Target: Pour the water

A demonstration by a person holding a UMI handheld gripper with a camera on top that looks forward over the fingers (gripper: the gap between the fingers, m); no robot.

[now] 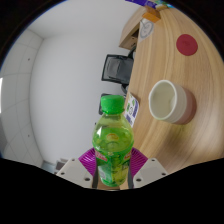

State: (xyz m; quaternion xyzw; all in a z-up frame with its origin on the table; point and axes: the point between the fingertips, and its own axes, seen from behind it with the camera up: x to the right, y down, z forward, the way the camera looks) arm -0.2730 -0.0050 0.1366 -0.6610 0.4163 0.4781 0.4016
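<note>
Bottle (112, 140) of green plastic with a green cap stands between the two fingers of the gripper (112, 168), its lower half flanked by the purple pads (89, 160) on either side. The pads sit tight against the bottle's sides with no gap showing, so the gripper is clenched on it. A label with a leaf-like pattern wraps the middle of the bottle, and the liquid inside looks yellow-green.

Beyond the bottle and to its right lies a round wooden surface (170, 75), pale and tilted in the view. On it stands a white cup (166, 102) with a handle on its far right side — its mouth is open and its inside looks pale and creamy. The cup is near the bottle but apart from it, not touching. Farther along the same surface rests a small dark red disc (186, 44), well apart from the cup.

Behind the bottle, past the edge of the surface, a dark chair (117, 68) stands against a light wall (50, 90). A wooden shelf unit (135, 30) shows beyond the surface — its contents are too small to tell.
</note>
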